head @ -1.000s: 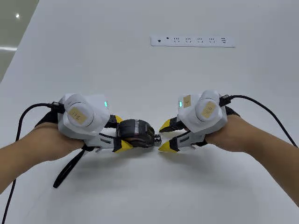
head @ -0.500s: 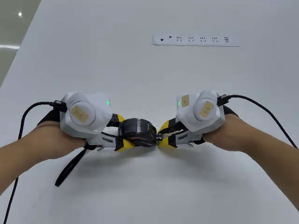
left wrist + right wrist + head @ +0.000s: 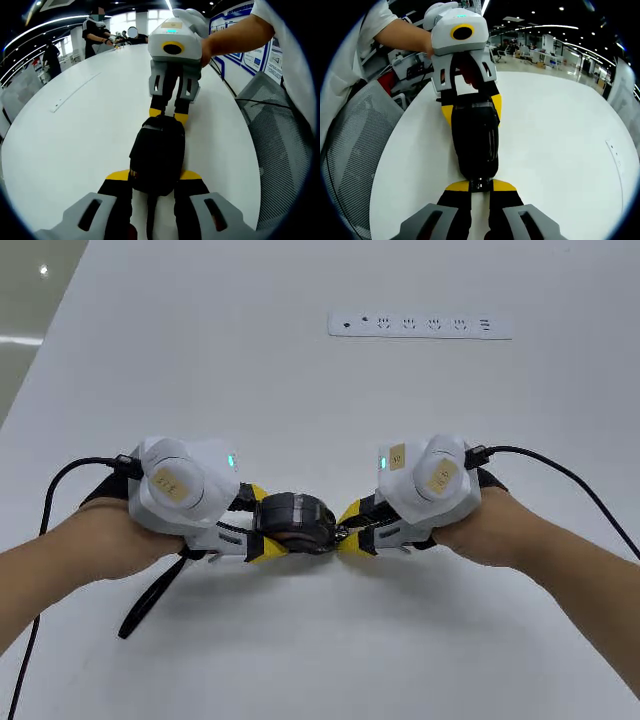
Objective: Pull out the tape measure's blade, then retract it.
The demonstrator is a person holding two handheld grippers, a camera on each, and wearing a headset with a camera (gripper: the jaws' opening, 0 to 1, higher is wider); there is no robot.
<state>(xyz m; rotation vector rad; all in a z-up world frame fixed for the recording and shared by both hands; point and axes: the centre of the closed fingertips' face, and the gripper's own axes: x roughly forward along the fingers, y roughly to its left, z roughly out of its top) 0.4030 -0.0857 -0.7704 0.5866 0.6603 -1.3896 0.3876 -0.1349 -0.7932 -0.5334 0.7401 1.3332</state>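
Tape measure (image 3: 293, 522) sits on the white table (image 3: 330, 400), on the near side of the power strip (image 3: 420, 325) and well apart from it, held between the two grippers. Head view: left gripper (image 3: 258, 522) has its yellow-tipped jaws clamped on the black case from both sides. Right gripper (image 3: 348, 530) meets the case's other end, jaws drawn nearly together there. A black strap (image 3: 150, 598) trails over the table, farther from the power strip than the case. Left gripper view adds the rear of the tape measure (image 3: 157, 152): the left gripper (image 3: 155, 176) jaws press its two flanks, and the right gripper (image 3: 168, 116) faces in from beyond, tips at the far end. The power strip (image 3: 75, 92) lies off to one side. Right gripper view gives what the others hide: the right gripper (image 3: 480, 186) jaws are closed on the small end hook (image 3: 480, 183) at the mouth of the tape measure (image 3: 476, 142), with the left gripper (image 3: 471, 107) straddling the far end. No length of blade shows past the mouth. Long axis of the case runs from gripper to gripper, roughly parallel to the long side of the power strip (image 3: 615, 155); the mouth points at the right gripper.
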